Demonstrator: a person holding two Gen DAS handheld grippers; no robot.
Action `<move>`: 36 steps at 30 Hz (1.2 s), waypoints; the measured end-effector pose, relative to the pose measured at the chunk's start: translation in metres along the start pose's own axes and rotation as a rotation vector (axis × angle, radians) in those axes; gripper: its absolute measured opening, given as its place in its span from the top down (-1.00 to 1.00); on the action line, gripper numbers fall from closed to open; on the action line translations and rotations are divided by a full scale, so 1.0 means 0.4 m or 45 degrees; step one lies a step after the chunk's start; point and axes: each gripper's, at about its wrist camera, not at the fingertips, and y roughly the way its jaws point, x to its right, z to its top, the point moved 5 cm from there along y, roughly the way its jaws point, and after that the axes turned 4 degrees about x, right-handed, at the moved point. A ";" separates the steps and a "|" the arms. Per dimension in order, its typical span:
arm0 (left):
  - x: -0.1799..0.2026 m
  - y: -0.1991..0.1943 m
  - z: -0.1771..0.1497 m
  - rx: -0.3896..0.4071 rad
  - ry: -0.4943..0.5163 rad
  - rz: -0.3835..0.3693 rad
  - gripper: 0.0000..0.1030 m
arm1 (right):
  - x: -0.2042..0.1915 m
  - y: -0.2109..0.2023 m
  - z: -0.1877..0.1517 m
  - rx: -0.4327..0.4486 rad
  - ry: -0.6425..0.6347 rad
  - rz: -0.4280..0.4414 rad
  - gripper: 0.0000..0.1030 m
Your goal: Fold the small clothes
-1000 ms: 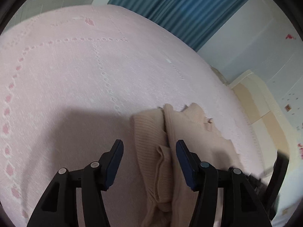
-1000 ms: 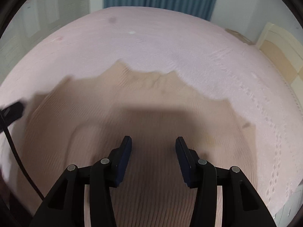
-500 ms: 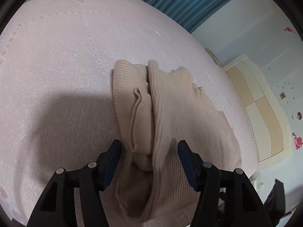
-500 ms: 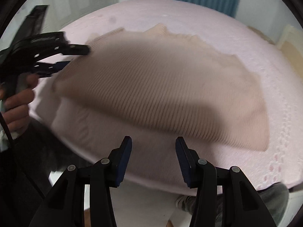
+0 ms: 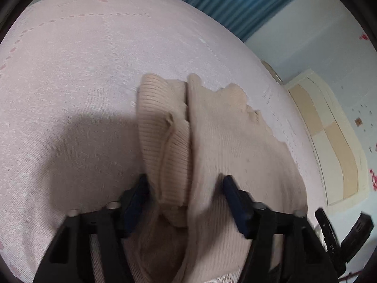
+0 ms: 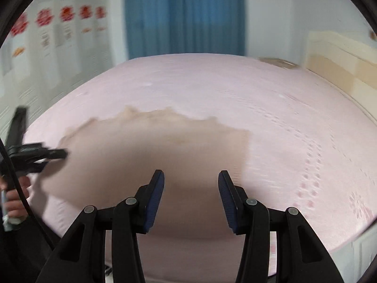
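On the pink bed [image 5: 70, 75], the folded-in side of the beige knit garment [image 5: 235, 146] is being closed on by the left claw [image 5: 183, 198], not yet pinched, while the right claw [image 6: 190, 195] is being held half-open and empty; next, a firm pinch is judged needed.

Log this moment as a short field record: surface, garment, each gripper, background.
surface: pink bedspread on a bed
garment: beige ribbed knit lying on the bedspread, a sleeve folded over beside the body
left gripper: jaws closing around the sleeve's folded end, pads not yet pressing it
right gripper: open, nothing between its jaws, held off the garment's near side
background: blue curtain, cream headboard
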 end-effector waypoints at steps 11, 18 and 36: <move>0.081 -0.063 0.055 0.037 -0.176 -0.040 0.58 | 0.170 0.027 -0.026 -0.016 0.365 0.003 0.09; 0.270 -0.109 0.081 0.094 -0.137 -0.002 0.59 | 0.170 -0.005 -0.021 0.001 0.323 0.053 0.09; 0.747 0.177 -0.148 -0.262 0.217 -0.086 0.58 | 0.390 -0.058 -0.080 0.022 0.742 0.151 0.09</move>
